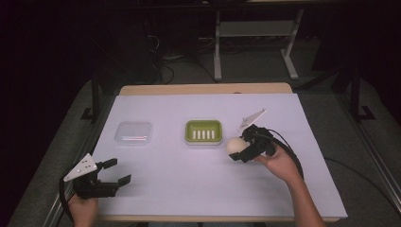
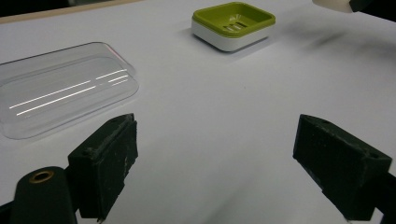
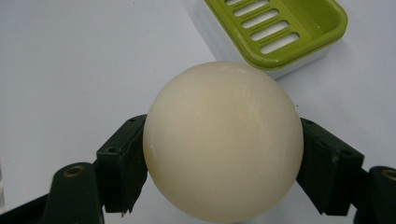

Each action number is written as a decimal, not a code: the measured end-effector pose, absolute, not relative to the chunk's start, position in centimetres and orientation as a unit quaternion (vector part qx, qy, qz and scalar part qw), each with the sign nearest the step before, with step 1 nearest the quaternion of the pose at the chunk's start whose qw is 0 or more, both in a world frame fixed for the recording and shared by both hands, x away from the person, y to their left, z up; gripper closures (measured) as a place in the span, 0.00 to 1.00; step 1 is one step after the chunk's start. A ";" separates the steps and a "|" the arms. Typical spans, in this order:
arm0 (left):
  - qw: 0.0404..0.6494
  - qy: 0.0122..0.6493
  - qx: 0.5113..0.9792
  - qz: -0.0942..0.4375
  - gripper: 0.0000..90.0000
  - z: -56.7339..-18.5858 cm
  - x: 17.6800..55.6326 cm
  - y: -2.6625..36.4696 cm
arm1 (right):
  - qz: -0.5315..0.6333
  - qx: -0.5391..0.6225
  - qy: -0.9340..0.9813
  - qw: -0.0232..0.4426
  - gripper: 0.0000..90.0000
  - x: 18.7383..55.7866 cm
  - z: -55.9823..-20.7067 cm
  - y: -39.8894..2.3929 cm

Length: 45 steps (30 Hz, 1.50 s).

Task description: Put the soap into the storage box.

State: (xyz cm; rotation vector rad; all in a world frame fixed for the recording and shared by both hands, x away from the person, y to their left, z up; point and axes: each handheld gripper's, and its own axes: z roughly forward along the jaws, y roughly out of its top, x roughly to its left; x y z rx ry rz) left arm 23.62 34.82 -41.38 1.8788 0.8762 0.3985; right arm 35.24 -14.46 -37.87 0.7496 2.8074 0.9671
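Note:
A cream round soap [image 1: 234, 144] [image 3: 222, 140] is clamped between the jaws of my right gripper [image 1: 238, 151] [image 3: 222, 172], held above the white table cover just right of the green soap dish [image 1: 203, 131] [image 3: 280, 32]. The dish has a slotted green insert in a white base [image 2: 233, 25] and holds nothing. My left gripper [image 1: 117, 171] [image 2: 215, 168] hovers open near the front left corner, with nothing between its fingers. A clear plastic lid [image 1: 134, 133] [image 2: 65, 88] lies flat on the cover, left of the dish.
The white cover [image 1: 189, 179] spans most of the wooden table [image 1: 203, 89]. Beyond the far edge stand metal frame legs [image 1: 217, 47] and cables on a dark floor. A black cable [image 1: 293, 156] trails from the right gripper.

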 end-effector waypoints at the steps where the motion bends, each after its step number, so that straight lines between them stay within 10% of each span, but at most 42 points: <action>1: 0.493 0.361 0.775 0.165 0.15 -41.4 23.6 34.8 | 0.316 0.249 0.915 0.036 0.27 35.2 -37.8 -14.4; 45: 0.492 0.362 0.774 0.163 0.15 -41.4 23.7 34.9 | 0.301 0.216 0.928 0.039 0.27 39.3 -36.3 -10.3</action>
